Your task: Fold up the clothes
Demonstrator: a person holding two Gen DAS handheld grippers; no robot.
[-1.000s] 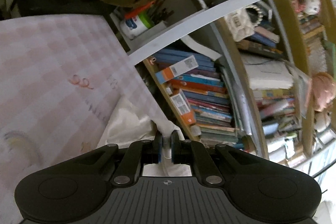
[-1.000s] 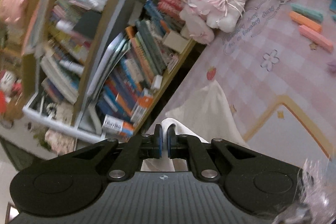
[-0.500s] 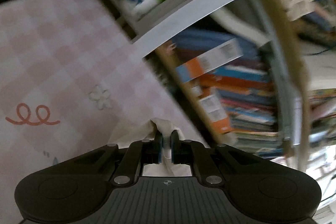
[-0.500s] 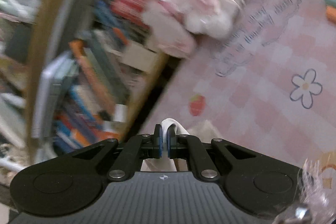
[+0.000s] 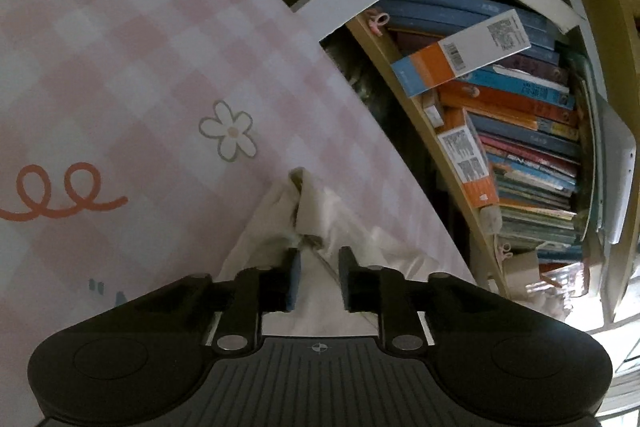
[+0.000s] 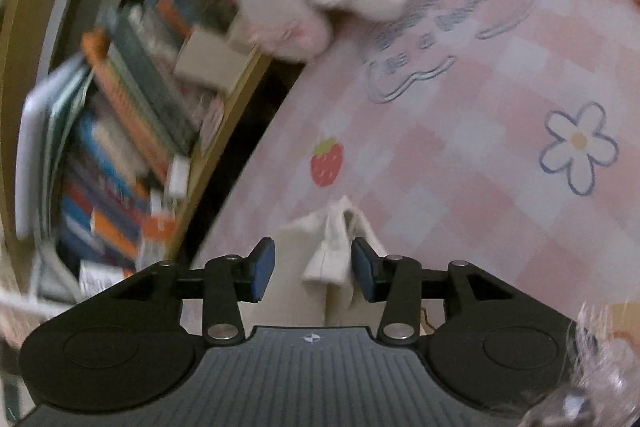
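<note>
My left gripper and right gripper have just been opening, jaws parted; white garment corners lie loose between them on the checked cloth; risk: pulling back snags fabric, undoing the fold.

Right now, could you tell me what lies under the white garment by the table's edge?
The white garment rests on the pink checked tablecloth, whose printed pattern shows all around it. What the cloth carries directly beneath the garment is covered and cannot be seen.

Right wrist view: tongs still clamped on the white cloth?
No, the right tongs have just been opening, and the white cloth stands loose between the pads.
</note>
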